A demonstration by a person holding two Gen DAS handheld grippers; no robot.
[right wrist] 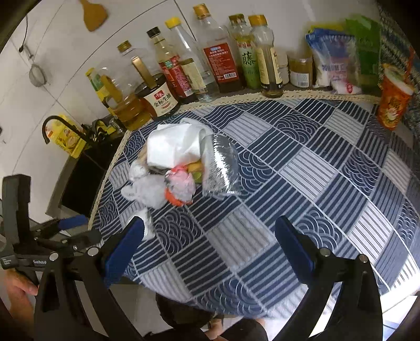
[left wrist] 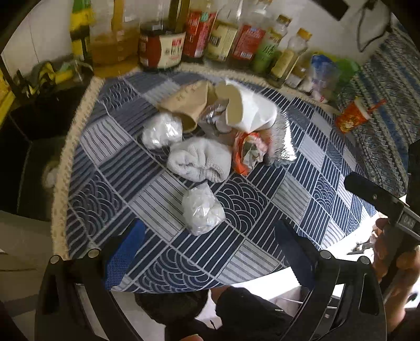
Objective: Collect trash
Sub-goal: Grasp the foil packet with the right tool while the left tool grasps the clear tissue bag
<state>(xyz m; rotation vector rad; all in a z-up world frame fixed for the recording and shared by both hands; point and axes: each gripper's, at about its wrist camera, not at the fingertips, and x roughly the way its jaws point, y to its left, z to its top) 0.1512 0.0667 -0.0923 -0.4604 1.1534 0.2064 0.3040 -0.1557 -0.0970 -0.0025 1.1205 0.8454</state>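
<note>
A home kitchen is showing itself here. A row of condiment bottles (right wrist: 210, 52) is standing along the wall at twelve o'clock: cooking oil (right wrist: 126, 89), a soy sauce jug (right wrist: 160, 98), vinegar-like clear bottles. Over at nine o'clock a black faucet (right wrist: 56, 123) is curving above a dark sink (right wrist: 84, 178), with a small strainer (right wrist: 38, 74) and a wooden spatula (right wrist: 93, 15) hanging on the white tiled wall. Food packets (right wrist: 338, 60) are leaning at one o'clock, and a blue patterned tablecloth (right wrist: 302, 170) with a cream lace edge is covering the table.
</note>
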